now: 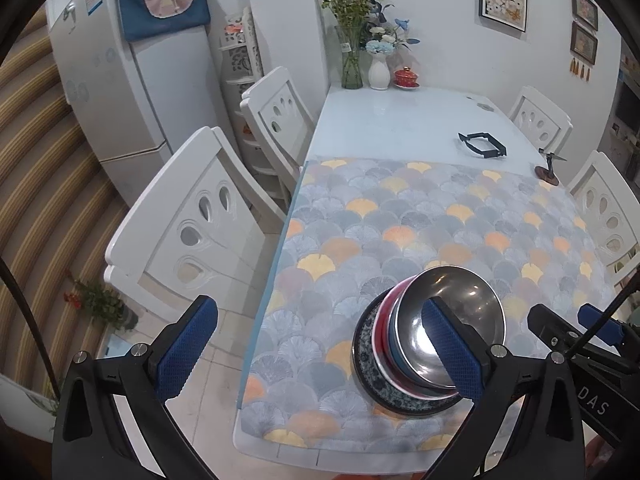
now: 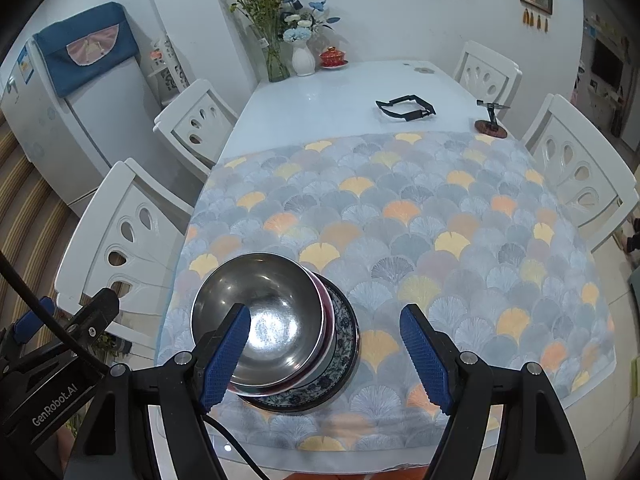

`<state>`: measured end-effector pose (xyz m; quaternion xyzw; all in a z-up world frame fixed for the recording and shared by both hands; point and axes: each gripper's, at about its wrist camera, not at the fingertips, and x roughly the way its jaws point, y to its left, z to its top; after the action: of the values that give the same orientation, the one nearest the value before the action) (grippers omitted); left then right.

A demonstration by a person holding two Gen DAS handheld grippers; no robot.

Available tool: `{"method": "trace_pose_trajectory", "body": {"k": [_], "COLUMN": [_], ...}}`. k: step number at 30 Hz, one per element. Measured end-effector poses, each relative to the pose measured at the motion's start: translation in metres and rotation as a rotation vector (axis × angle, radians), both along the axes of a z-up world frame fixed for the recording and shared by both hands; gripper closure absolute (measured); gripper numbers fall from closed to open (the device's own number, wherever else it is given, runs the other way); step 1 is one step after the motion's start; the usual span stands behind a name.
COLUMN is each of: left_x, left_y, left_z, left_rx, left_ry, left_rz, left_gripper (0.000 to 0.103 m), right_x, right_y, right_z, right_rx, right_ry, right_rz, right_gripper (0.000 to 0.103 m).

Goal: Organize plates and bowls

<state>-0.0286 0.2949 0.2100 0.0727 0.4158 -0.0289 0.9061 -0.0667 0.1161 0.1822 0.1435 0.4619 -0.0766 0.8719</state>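
Both the left gripper [image 1: 318,350] and the right gripper [image 2: 325,354] hang with jaws spread, grasping nothing, above the stack near the table's front edge. The shiny steel bowl [image 2: 262,312] sits nested atop coloured bowls on a blue-patterned plate [image 2: 344,344]. It looks finished; I'd back away gently, since smooth metal slides over the soft, scalloped cloth [image 2: 440,220].

"GenRobot.AI" reads on the left gripper [image 2: 60,324] body; "DAS" on the right gripper [image 1: 596,330] body.
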Motion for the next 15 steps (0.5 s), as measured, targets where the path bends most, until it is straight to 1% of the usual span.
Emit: {"method": "trace_pose_trajectory", "body": {"k": [8,15], "left_x": [0.001,0.002], "left_y": [-0.008,-0.015], "left_z": [-0.005,-0.008], "left_rx": [0.016,0.017], "left_ry": [0.015,0.036], "left_rz": [-0.022,-0.033], "left_gripper": [0.001,0.001], "right_x": [0.003,0.004], "right_y": [0.001,-0.004], "right_z": [-0.002,-0.004], "right_rx": [-0.015,-0.01], "right_ry": [0.007,0.014], "right_rz": [0.006,0.0], "right_gripper": [0.028,0.028]}}
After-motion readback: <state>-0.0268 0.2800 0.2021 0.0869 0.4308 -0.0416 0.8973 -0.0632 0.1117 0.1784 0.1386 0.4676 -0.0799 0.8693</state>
